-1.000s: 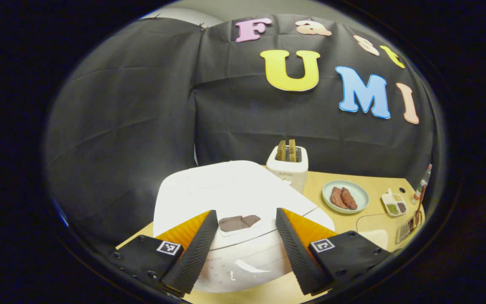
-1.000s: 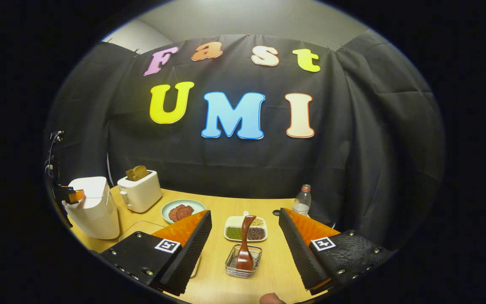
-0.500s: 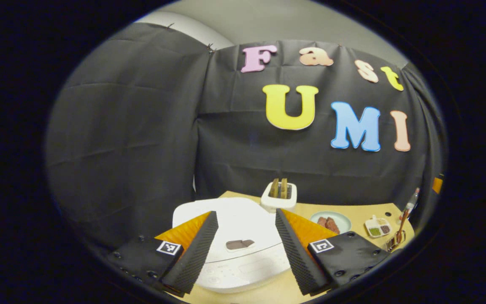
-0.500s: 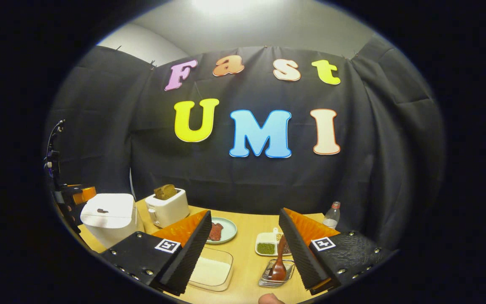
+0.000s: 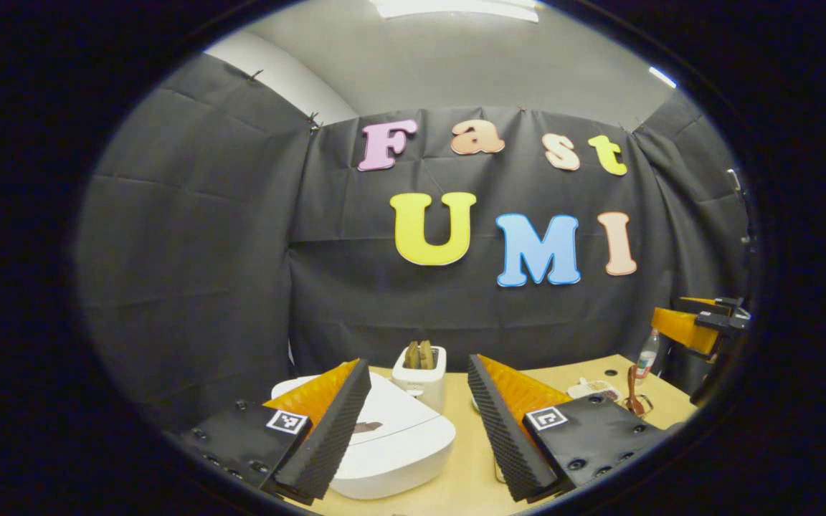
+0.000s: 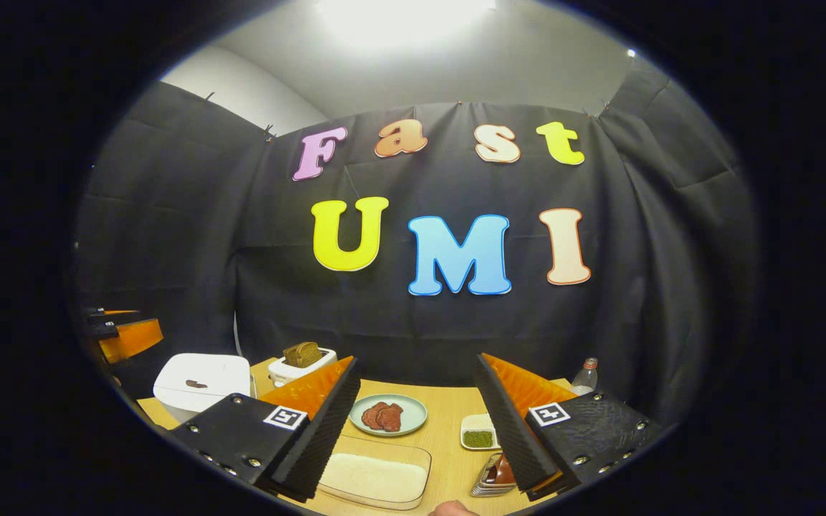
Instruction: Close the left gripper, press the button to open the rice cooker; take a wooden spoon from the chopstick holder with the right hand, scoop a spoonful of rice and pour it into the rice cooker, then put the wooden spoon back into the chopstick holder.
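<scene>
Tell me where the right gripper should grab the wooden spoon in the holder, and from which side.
Grip the wooden spoon on its slim handle, which sticks up out of the chopstick holder. Probably come down from above with the open right gripper, one finger on each side; the bowl end sits down in the wire basket.

Both grippers: black ribbed fingers, orange backs, square b/w tags, prob. black screws.

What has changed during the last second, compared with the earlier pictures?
Both hand-held grippers drew back and up from the table. The left hand-held gripper retreated from the rice cooker, so the cooker looks smaller. The right hand-held gripper pulled away from the wooden spoon; the rice tray came into sight. Nothing was grasped; jaws stay open, the lid shut.
</scene>
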